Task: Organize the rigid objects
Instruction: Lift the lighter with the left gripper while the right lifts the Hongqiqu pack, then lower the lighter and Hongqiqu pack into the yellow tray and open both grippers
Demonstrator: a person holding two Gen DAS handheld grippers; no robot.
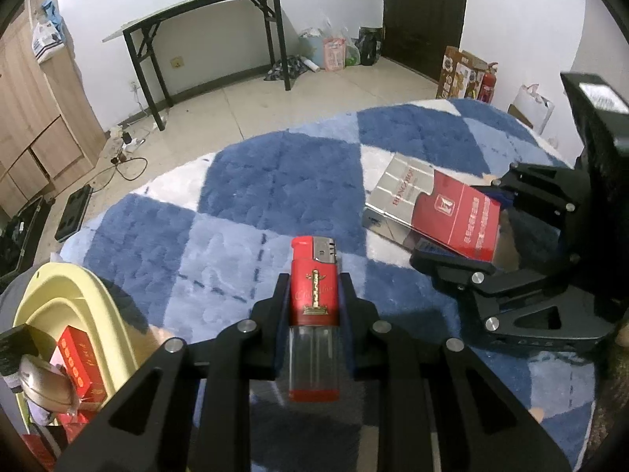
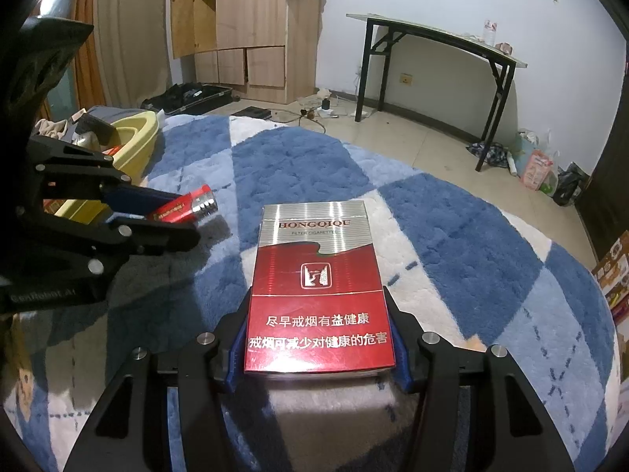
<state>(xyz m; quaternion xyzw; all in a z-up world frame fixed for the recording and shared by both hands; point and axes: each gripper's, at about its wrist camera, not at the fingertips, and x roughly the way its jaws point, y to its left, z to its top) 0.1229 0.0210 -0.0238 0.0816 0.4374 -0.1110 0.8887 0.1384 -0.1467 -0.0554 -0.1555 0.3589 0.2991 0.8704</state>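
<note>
Lighter (image 1: pixel 313 299) clamped between left hand-held gripper (image 1: pixel 313 281) fingers

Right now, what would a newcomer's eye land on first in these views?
Two red items in black jaws over the blue checked blanket: the left gripper clamps a red lighter, the right gripper grips a red-and-silver cigarette pack. The yellow bin at far left already holds red boxes.

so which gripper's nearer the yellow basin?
Left. The left gripper, shut on the red lighter, is just beside the yellow basin. The right gripper, clamping the cigarette pack, sits farther off across the blue checked blanket.
</note>
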